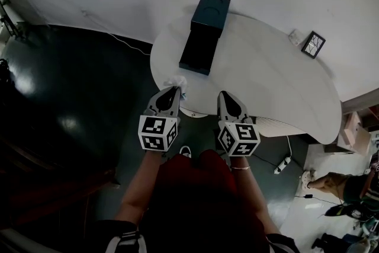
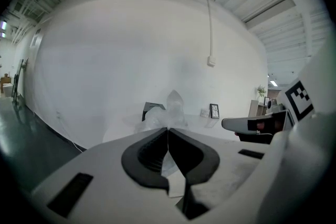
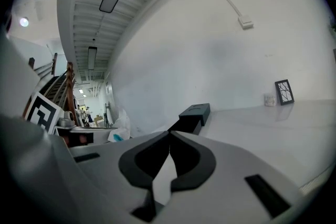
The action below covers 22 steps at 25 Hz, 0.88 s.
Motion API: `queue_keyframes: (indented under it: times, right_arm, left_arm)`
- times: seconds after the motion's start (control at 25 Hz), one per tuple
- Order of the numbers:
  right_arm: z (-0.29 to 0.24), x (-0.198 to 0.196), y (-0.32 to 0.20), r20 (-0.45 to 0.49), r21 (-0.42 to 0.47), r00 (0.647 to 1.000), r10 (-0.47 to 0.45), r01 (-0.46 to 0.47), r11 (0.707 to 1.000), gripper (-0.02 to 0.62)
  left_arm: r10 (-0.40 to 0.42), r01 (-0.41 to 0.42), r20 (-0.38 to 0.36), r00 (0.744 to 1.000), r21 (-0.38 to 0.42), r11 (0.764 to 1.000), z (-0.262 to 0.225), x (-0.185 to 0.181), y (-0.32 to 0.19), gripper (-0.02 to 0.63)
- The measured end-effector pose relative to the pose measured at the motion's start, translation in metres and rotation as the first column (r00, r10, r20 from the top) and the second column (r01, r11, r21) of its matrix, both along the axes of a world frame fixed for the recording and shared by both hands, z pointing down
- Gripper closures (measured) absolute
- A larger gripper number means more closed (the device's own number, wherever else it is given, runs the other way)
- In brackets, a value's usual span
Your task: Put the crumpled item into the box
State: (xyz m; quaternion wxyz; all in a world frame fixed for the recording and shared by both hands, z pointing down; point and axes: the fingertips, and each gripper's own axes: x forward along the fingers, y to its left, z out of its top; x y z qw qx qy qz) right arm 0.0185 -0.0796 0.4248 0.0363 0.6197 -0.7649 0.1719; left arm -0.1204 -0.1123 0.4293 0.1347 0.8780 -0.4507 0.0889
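A crumpled clear plastic item (image 2: 169,112) sticks out past the tips of my left gripper (image 2: 167,128), which is shut on it. In the head view the crumpled item (image 1: 177,83) shows at the near left edge of the white table (image 1: 266,74), held by the left gripper (image 1: 173,90). The dark box (image 1: 198,51) lies open farther back on the table, its lid (image 1: 210,12) beside it at the far end. My right gripper (image 1: 224,95) is shut with nothing in it, over the table's near edge. The box (image 3: 190,116) appears ahead in the right gripper view.
A small black picture frame (image 1: 312,44) and a little white object (image 1: 295,37) stand at the table's far right by the wall. A cable runs along the dark floor (image 1: 71,109) at left. Shoes and a power strip (image 1: 281,165) lie on the floor at right.
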Motion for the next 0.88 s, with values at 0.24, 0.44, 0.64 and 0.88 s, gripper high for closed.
queue_keyframes:
  times: [0.24,0.44,0.64,0.88]
  right_arm:
    - [0.002,0.004,-0.012,0.004,-0.008,1.0,0.007,-0.006,1.0,0.58]
    - [0.007,0.013,-0.03,0.017,-0.013,1.0,0.012,-0.012,1.0,0.58]
    - [0.009,0.022,-0.058,0.022,-0.016,1.0,0.002,-0.002,1.0,0.58]
    - [0.017,0.037,-0.092,0.021,-0.032,1.0,-0.007,0.008,0.999,0.58]
  left_arm:
    - [0.01,-0.01,0.01,1.0,-0.001,1.0,0.0,0.005,-0.015,0.578]
    - [0.015,-0.015,0.026,1.0,0.0,1.0,0.002,0.014,-0.033,0.578]
    - [0.015,-0.015,0.041,0.999,-0.005,1.0,0.004,0.026,-0.06,0.578]
    - [0.016,-0.016,0.052,0.998,-0.013,1.0,0.01,0.046,-0.094,0.578]
